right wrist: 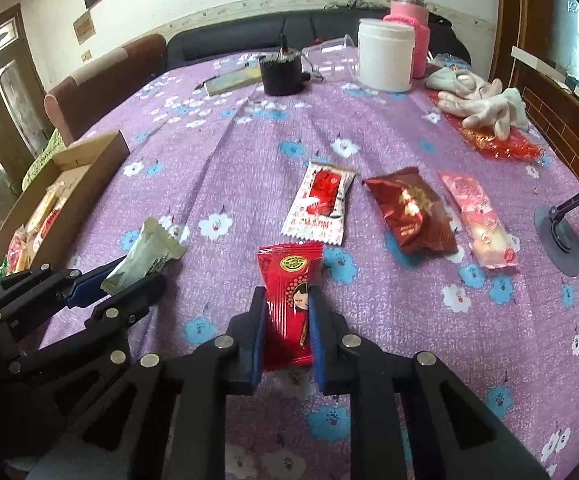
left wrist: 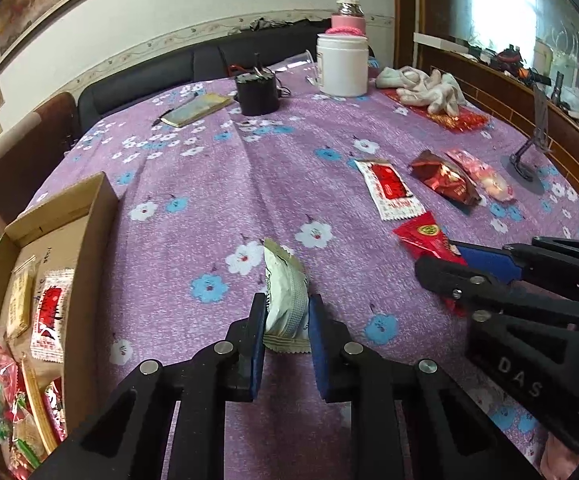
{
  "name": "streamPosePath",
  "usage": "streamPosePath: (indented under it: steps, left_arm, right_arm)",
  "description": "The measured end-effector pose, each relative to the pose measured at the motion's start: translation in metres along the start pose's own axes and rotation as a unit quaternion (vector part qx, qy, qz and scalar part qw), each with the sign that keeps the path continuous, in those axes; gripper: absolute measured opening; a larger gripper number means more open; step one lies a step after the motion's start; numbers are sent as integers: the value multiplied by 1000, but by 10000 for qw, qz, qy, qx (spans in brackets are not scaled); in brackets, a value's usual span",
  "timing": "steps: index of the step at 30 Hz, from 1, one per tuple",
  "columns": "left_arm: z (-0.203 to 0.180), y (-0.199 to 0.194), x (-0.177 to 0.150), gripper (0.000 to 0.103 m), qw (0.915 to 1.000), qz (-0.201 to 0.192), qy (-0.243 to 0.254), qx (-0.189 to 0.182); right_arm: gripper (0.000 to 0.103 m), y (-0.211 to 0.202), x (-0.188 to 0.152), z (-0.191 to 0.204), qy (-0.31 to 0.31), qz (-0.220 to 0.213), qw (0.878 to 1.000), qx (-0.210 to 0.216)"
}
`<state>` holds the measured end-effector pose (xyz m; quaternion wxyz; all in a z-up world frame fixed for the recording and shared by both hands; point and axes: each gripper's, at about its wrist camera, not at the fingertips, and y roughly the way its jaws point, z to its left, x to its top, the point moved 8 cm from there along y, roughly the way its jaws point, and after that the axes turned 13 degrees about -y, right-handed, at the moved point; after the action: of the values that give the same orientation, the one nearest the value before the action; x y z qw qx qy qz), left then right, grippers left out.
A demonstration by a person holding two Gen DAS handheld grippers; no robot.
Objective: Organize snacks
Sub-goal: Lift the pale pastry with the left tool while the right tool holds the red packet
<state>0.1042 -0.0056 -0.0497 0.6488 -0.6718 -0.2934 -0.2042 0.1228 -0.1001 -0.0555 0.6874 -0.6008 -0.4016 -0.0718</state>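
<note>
Purple tablecloth (right wrist: 409, 320), white and blue flowers; red packet (right wrist: 289, 280); pale green-grey packet (left wrist: 285, 292).

Bright daylight w/ blown-out glare from the window (left wrist: 501, 4) at right, heavy fisheye bending, dark vignetted corners.

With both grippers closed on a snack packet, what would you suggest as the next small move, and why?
Probably lift the left gripper and carry its white-green packet left toward the cardboard box. Its fingers already clamp the packet, the box sits on that side with snacks in it, and the right gripper, clamped on the red packet, is farther from it.
</note>
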Motion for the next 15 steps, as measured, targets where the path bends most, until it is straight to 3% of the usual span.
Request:
streamPosePath:
  steps: [15]
  left_arm:
    - [17, -18, 17, 20, 9982, -500, -214, 240]
  right_arm:
    - [18, -29, 18, 11, -101, -756, 9970, 135]
